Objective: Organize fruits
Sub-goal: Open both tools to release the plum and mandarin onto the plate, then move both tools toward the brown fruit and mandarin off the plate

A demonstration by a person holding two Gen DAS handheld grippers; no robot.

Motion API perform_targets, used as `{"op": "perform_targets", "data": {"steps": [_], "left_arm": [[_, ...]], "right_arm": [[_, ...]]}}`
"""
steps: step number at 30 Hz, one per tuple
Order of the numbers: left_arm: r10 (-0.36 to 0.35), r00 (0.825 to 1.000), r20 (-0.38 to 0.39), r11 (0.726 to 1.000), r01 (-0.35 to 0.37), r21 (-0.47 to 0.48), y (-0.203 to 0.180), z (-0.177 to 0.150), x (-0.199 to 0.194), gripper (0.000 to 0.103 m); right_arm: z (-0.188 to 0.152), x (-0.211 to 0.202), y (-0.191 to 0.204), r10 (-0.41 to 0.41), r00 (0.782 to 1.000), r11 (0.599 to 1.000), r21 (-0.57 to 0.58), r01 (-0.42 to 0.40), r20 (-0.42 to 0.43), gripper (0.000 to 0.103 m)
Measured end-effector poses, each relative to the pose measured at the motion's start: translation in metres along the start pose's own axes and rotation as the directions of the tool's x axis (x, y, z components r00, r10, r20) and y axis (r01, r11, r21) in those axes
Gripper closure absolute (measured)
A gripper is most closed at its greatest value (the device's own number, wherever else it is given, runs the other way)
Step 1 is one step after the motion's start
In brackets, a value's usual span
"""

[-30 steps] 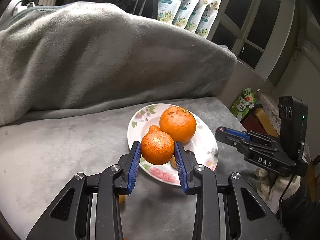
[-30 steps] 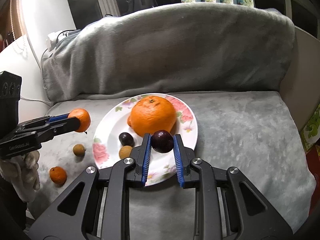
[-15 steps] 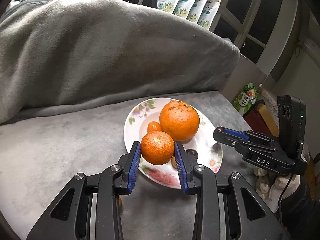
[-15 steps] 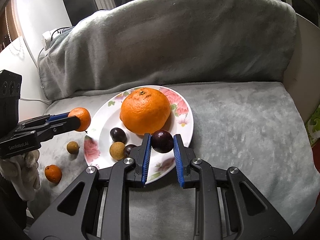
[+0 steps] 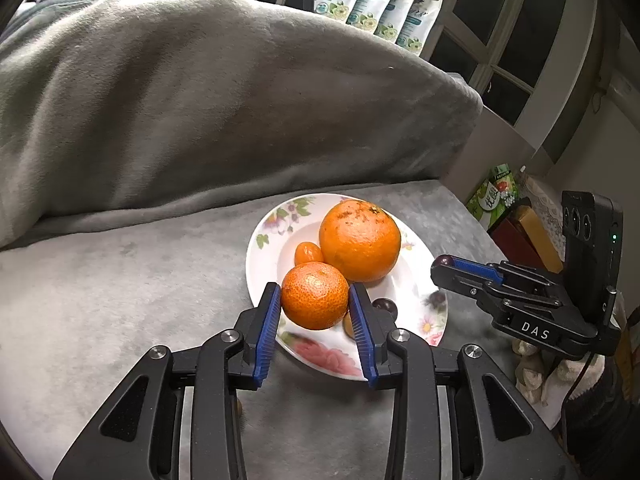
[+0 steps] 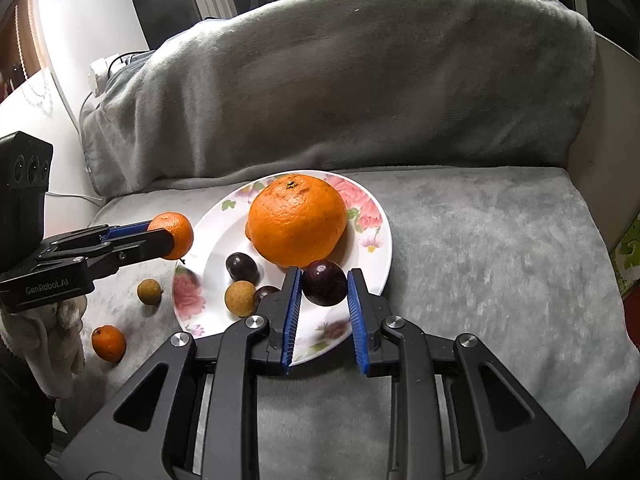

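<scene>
Your left hand-held gripper clamps the mandarin, your right hand-held gripper the dark fruit, seemingly above the plate; lower both before releasing.

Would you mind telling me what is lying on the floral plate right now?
On the floral plate lie a large orange, a kumquat, two dark plums and a brown longan. Anything behind the large orange is hidden.
</scene>
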State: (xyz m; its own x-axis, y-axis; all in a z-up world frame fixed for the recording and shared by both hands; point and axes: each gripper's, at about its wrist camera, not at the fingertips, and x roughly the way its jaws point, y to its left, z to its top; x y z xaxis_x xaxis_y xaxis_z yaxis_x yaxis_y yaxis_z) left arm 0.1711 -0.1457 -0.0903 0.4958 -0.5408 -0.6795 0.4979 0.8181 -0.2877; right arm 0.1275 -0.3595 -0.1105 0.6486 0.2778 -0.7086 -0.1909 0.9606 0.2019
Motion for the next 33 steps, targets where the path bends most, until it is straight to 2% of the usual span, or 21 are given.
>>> {"op": "perform_targets", "data": {"steps": [1,4,5,7,9,14,33], "left_arm": [[0.001,1.000,0.000,1.000,-0.001,0.001,0.000,0.000,0.000,0.069],[0.006,1.000,0.004,1.000,-0.006,0.005,0.000,0.000,-0.001,0.063],[0.006,1.000,0.008,1.000,-0.006,0.004,0.001,0.001,-0.002,0.054],[0.008,1.000,0.015,1.000,-0.008,-0.003,0.002,0.002,-0.004,0.047],[0.016,1.000,0.020,1.000,-0.016,-0.012,0.003,0.003,-0.005,0.033],[0.025,0.999,0.024,0.999,-0.024,-0.022,0.004,0.005,-0.007,0.027],[0.094,0.992,0.085,0.995,-0.097,0.031,-0.013,0.003,-0.024,0.022]], "right_arm": [[0.000,0.000,0.000,0.000,1.000,1.000,0.000,0.000,0.001,0.076],[0.000,-0.001,0.001,-0.002,1.000,1.000,-0.004,0.002,0.014,0.052],[0.000,-0.002,0.001,-0.004,1.000,1.000,-0.006,0.004,0.021,0.048],[0.001,-0.003,0.002,-0.004,1.000,1.000,-0.014,0.005,0.026,0.044],[0.001,-0.004,0.004,-0.007,1.000,1.000,-0.023,0.007,0.027,0.038],[0.001,-0.005,0.010,-0.042,0.998,0.998,-0.052,0.043,0.036,0.018],[-0.002,-0.012,0.016,-0.076,0.996,0.995,-0.064,0.078,0.041,0.017]]}}
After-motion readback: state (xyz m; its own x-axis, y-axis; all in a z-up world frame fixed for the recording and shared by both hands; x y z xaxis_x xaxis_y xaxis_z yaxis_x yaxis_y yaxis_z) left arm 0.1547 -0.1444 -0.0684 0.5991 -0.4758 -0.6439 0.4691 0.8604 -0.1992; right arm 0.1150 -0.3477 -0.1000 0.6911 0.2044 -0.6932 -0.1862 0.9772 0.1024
